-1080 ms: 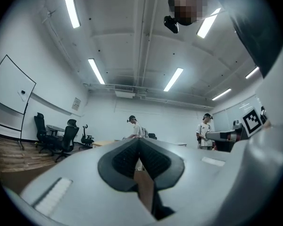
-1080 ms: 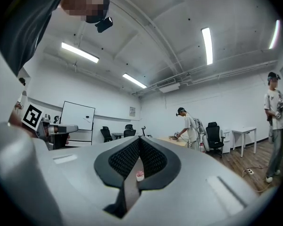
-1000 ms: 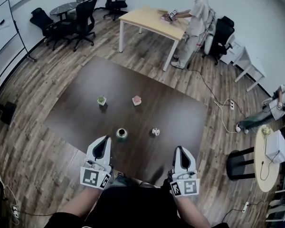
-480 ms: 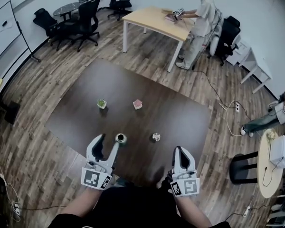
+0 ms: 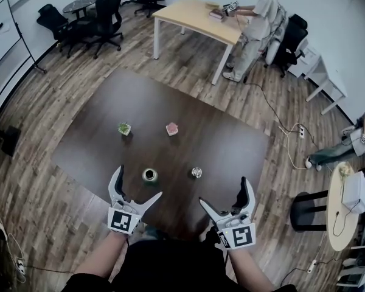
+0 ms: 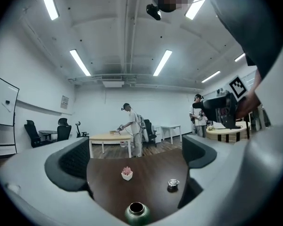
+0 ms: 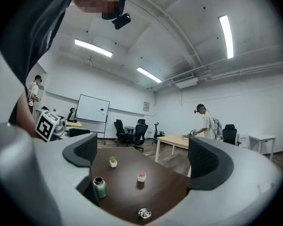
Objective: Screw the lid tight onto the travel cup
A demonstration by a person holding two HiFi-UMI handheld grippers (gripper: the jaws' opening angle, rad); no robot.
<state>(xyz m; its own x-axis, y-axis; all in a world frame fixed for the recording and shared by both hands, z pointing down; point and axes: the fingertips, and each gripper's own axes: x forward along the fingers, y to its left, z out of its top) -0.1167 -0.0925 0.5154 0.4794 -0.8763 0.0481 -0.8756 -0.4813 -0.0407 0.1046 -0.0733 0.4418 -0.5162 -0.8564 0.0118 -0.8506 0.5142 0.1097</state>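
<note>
At the near edge of the dark brown table (image 5: 219,145), the person holds both tools level, pointing away across the tabletop. The left gripper (image 5: 139,182) has just been opening and its jaws now stand spread wide, released, with nothing pressed between the pads. The right gripper (image 5: 224,190) has also just been opening. Its jaws are equally wide apart and empty.

Just past the left gripper stands the green travel cup (image 5: 149,175). It is upright, with its long axis vertical and its open mouth pointing straight up, and it has no lid on it. In the left gripper view the cup (image 6: 136,213) sits low between the jaws, and neither pad touches it. In the right gripper view it (image 7: 99,187) appears at the left, close to the left jaw but clear of it.

To the right of the cup, apart from it and ahead of the right gripper, the lid (image 5: 196,173) lies flat on the table, small and silvery.

Farther across the table are two little plant pots. One with green leaves (image 5: 124,128) is on the left, and one with a pink plant (image 5: 171,128) is on the right, the two standing well apart.

Beyond the dark table, a light wooden table (image 5: 194,23) stands on the plank floor, with a person (image 5: 258,23) standing at its right end. Black office chairs (image 5: 103,17) are grouped at the far left.
</note>
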